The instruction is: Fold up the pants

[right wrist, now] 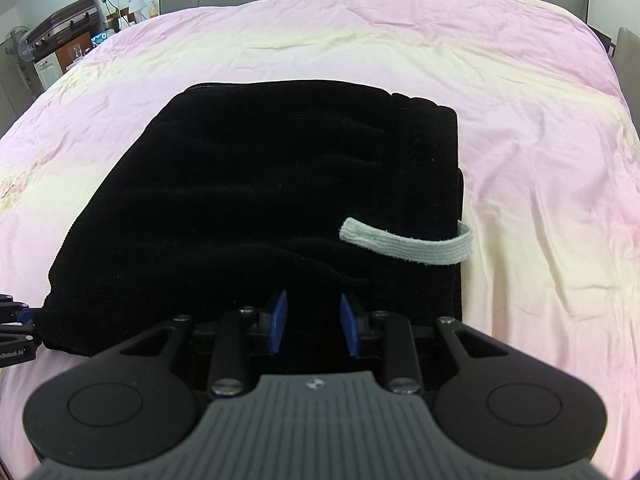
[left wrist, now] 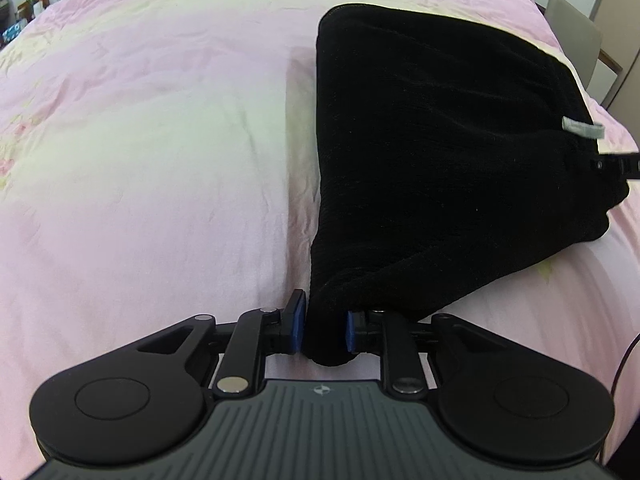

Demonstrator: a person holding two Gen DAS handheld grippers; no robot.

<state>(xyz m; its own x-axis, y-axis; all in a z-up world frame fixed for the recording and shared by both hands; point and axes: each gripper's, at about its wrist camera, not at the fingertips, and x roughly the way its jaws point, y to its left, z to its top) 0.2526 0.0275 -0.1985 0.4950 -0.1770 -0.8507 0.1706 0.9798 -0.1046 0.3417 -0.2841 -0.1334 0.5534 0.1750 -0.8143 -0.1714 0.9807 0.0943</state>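
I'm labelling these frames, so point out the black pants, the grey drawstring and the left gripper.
black pants (right wrist: 256, 184): right wrist view, middle of the folded top layer.
grey drawstring (right wrist: 408, 245): right wrist view, middle of the flat loop.
left gripper (left wrist: 323, 330): left wrist view, between the blue pads.

Left gripper, right gripper: black linkages; blue pads; silver screws; ribbed grey housing

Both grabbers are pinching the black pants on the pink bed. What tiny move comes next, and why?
Probably lower both corners onto the bedspread and let go. The left hand-held gripper pinches one near corner of the black pants, which already look folded into a compact stack. The right hand-held gripper seems to grip the near edge, though dark cloth hides the contact.
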